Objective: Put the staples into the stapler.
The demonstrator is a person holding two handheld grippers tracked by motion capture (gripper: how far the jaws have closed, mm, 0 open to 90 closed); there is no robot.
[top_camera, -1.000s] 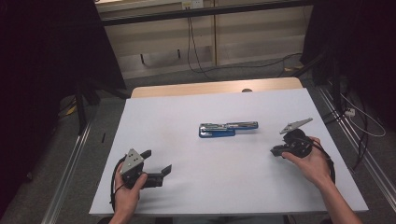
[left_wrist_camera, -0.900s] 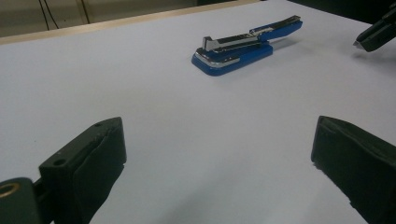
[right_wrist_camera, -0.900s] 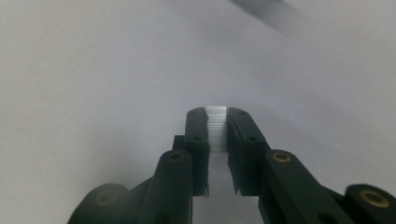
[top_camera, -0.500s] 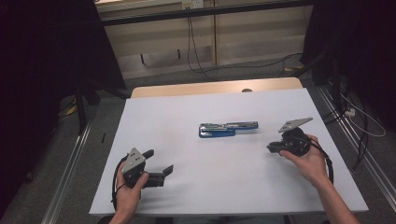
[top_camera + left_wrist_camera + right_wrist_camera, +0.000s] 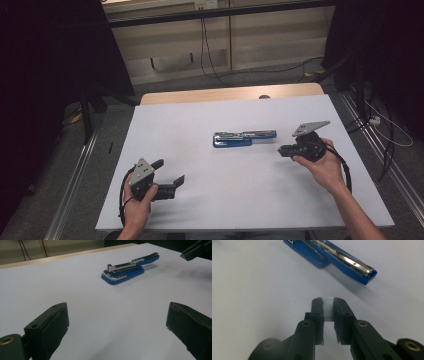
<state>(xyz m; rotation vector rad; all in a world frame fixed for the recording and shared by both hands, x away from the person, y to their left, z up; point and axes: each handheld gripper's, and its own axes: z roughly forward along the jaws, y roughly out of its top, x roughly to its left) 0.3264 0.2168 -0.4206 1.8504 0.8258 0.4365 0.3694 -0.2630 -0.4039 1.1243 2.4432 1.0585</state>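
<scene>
With the open blue stapler [image 5: 244, 138] lying mid-table, the right gripper [image 5: 328, 305], just beside its far end, is clamped on a strip of staples [image 5: 328, 308], which next needs lining up with the stapler's channel, while the left gripper [image 5: 117, 322] waits near it, jaws apart.

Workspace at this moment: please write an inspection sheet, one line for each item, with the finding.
Surface: white table, wooden strip at the far edge.
Job's things: blue stapler lying opened flat near the centre; strip of staples between the right gripper's pads.
Clutter: nothing seen.
Grippers: left gripper open, near the front left, holding nothing; right gripper closed on the strip of staples, jaws pointing at the stapler's open end, apart from it.
Cables: a black cable trails from the right gripper; more cables on the floor beyond the table.
Surroundings: dim room, grey floor, pale wall panels behind.
</scene>
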